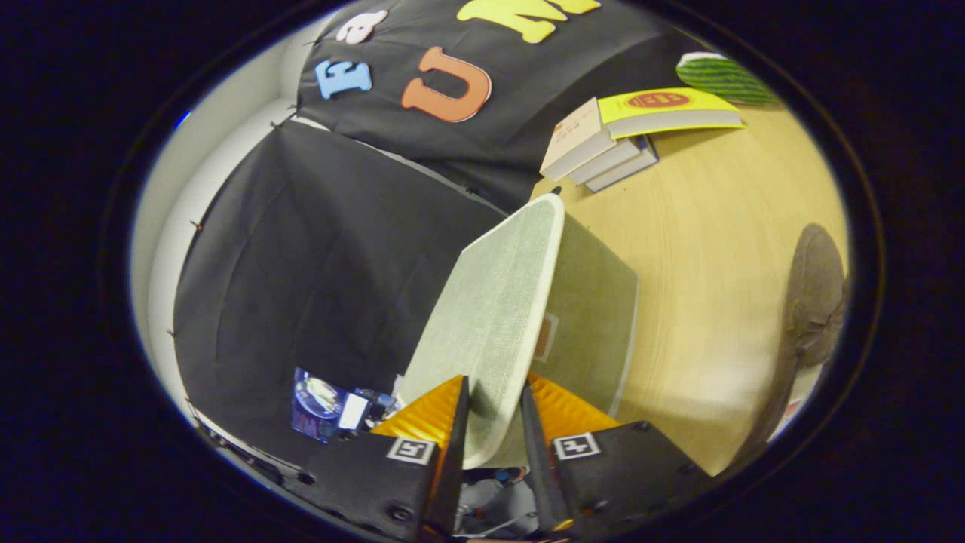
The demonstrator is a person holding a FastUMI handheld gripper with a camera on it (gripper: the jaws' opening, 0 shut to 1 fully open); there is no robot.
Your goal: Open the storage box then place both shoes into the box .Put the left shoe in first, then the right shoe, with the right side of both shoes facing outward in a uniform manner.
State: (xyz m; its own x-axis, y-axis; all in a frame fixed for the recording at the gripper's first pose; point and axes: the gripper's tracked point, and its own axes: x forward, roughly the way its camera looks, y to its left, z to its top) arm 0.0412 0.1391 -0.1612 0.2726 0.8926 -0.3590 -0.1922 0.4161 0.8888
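My gripper (494,422) is shut on the pale green fabric lid (494,317) of the storage box, with the lid's near edge pinched between both fingers. The lid stands tilted up on edge, lifted off the box. Just beyond it and to its right I see the box's green fabric body (595,302) with a small label on its side, resting on the wooden table (716,241). A brown shoe (818,294) lies on the table to the right of the box, partly cut off from sight.
A stack of books (611,143) with a yellow-covered one on top lies beyond the box on the table. A green striped object (724,75) sits past the books. Black cloth walls stand left and behind. A small blue item (320,403) lies left of the fingers.
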